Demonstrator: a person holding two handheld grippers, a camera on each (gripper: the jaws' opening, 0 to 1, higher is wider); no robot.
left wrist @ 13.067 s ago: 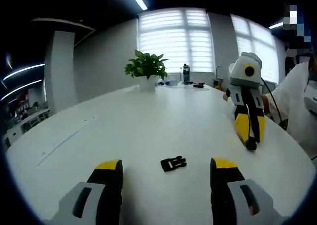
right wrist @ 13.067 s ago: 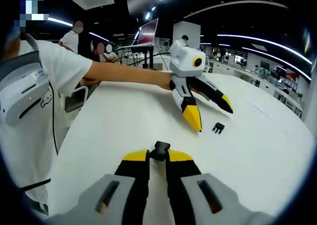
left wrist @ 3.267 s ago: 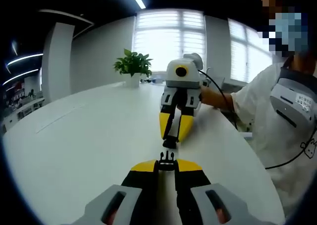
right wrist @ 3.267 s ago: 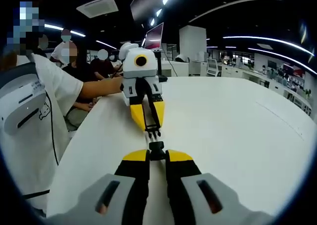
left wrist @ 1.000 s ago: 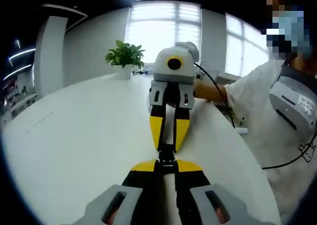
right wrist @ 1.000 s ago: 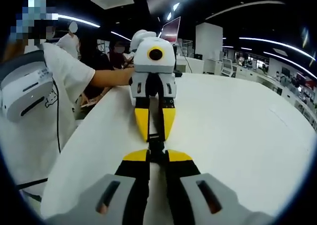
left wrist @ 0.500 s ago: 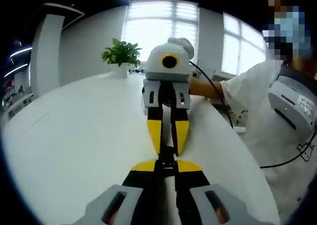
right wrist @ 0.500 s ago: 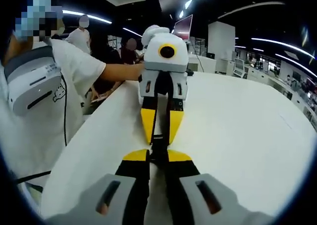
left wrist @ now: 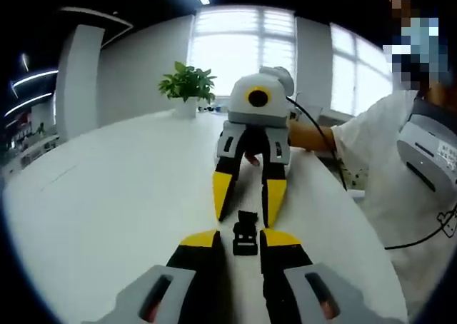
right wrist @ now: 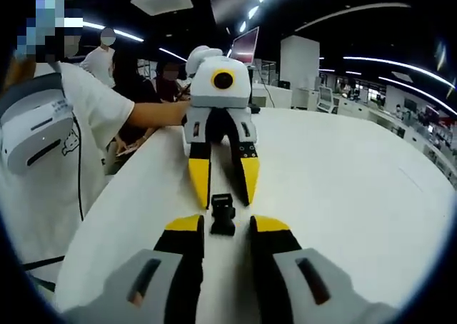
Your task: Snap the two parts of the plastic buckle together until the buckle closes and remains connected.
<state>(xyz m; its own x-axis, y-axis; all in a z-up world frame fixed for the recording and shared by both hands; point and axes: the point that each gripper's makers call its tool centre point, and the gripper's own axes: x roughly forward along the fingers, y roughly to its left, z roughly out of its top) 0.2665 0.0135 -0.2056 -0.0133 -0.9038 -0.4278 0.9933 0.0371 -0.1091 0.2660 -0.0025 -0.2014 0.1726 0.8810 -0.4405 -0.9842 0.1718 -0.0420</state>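
Observation:
The black plastic buckle (left wrist: pixel 245 233) lies on the white table (left wrist: pixel 107 195) as one joined piece, and neither gripper holds it. My left gripper (left wrist: pixel 239 233) is open, with a yellow-tipped jaw on either side of the buckle's near end. Facing it, my right gripper (left wrist: pixel 243 222) is also open and straddles the far end. In the right gripper view the buckle (right wrist: pixel 222 213) rests just past my open right gripper (right wrist: pixel 226 219), and the left gripper (right wrist: pixel 223 206) stands open opposite it.
A person in a white shirt (left wrist: pixel 400 167) holds the grippers from the table's side and shows again (right wrist: pixel 43 145) at the left. A potted plant (left wrist: pixel 187 88) stands far back by the windows. Other people sit behind (right wrist: pixel 168 74). Bare tabletop (right wrist: pixel 343 181) spreads to the right.
Half a second ago both grippers were shut on the buckle, pressed tip to tip. Both have since opened and let go, and the joined buckle rests on the table.

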